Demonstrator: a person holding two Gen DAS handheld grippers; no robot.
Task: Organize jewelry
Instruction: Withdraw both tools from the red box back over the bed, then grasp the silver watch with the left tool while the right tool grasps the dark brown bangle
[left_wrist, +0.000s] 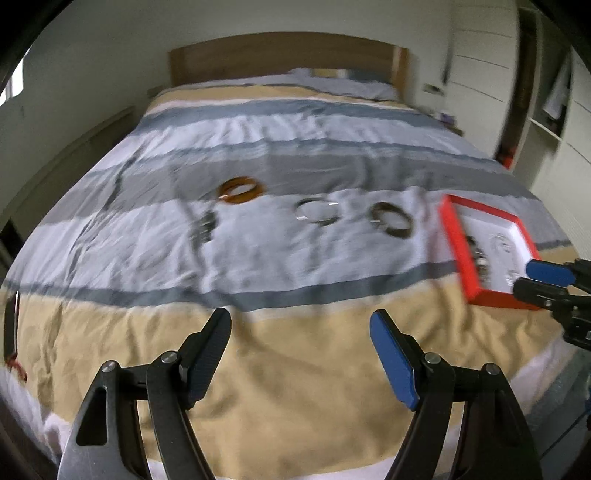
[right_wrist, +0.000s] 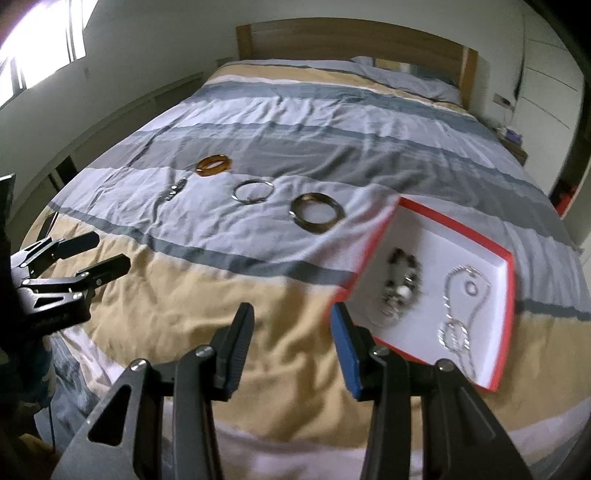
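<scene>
Left gripper (left_wrist: 301, 328) jaws spread wide, empty, above tan stripe of bedspread (left_wrist: 295, 387); right gripper (right_wrist: 291, 325) jaws apart, empty, blue pad just beside corner of red box (right_wrist: 508, 295); beaded bracelet (right_wrist: 402, 280) and silver chain (right_wrist: 460, 306) inside box; amber bangle (right_wrist: 213, 165), silver bangle (right_wrist: 254, 191), dark bangle (right_wrist: 317, 213), small chain piece (right_wrist: 173, 192) loose in row on bedspread.

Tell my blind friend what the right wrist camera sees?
A red box with a white inside lies on a striped bed, already holding beads and a silver chain. Three bangles wait beyond it. The open right gripper hovers, holding nothing.
</scene>
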